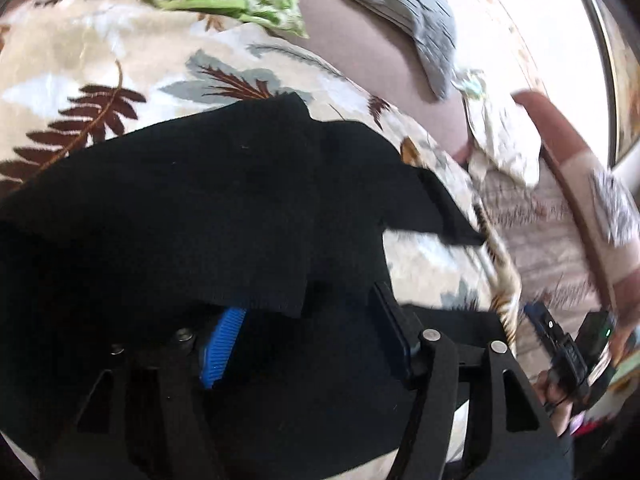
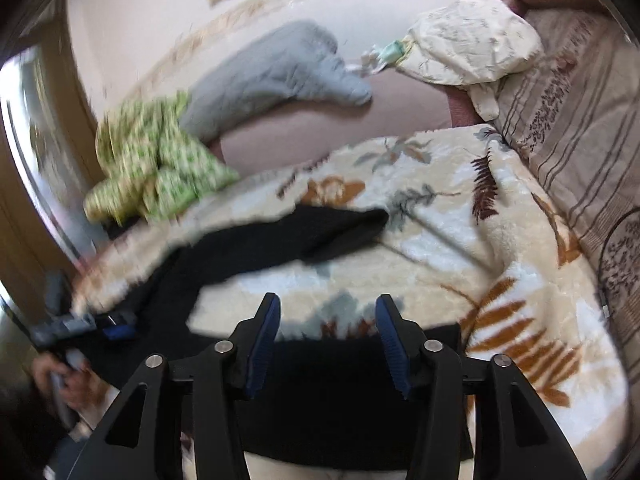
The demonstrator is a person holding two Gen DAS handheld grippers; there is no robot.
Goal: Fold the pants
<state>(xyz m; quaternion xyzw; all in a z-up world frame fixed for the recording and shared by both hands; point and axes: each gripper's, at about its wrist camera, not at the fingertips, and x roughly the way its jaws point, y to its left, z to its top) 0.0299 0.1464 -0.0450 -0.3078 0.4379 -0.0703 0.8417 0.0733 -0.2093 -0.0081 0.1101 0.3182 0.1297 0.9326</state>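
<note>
Black pants (image 2: 280, 240) sprawl across the lower frame on a leaf-print blanket (image 2: 500, 280) as the left gripper (image 1: 308, 332) and right gripper (image 2: 326, 344) hover wide and empty between folds, a fresh edge likely next.

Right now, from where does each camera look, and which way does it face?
Left wrist: sits on the left gripper, looking down over black pants on a leaf-print blanket; its open fingers show, cloth draped over one, plus the other gripper.
Right wrist: sits on the right gripper, facing across the bed toward a grey pillow; open fingers show, plus a hand.
Shared: pants, blanket, grey pillow, green cloth.
</note>
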